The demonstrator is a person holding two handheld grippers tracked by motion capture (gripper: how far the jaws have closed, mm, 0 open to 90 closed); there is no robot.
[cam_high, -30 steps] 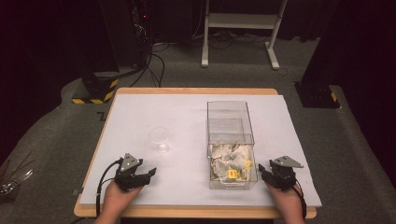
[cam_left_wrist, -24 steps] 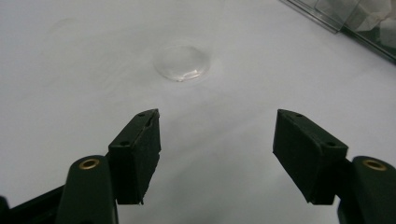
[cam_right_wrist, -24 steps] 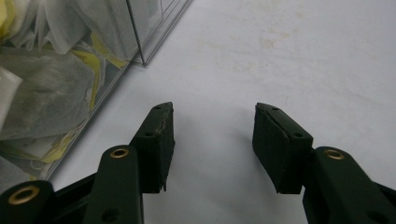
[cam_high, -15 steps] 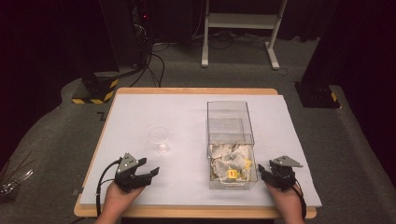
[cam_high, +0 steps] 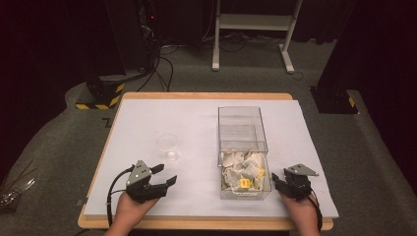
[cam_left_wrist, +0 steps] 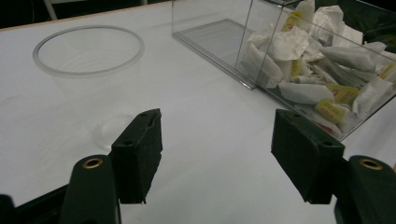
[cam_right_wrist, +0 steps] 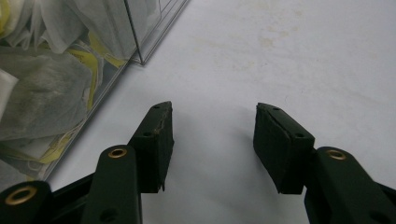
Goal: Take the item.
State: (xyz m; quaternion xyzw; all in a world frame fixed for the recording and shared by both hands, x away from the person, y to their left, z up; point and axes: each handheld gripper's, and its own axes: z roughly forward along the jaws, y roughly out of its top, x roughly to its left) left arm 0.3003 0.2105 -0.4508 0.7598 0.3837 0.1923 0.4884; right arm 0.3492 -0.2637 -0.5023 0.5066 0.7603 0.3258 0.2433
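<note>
Cup (cam_left_wrist: 88,60) | ahead-left of open left gripper (cam_left_wrist: 217,156) | untouched

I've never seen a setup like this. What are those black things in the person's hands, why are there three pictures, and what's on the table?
A person holds a hand-operated claw in each hand: the left claw and the right claw. One camera looks down from above; the other two ride on the claws, looking along their black jaws. On the white table stand a clear plastic cup and a clear box with tea bags in its near end. Both claws are open and hold nothing.
</note>
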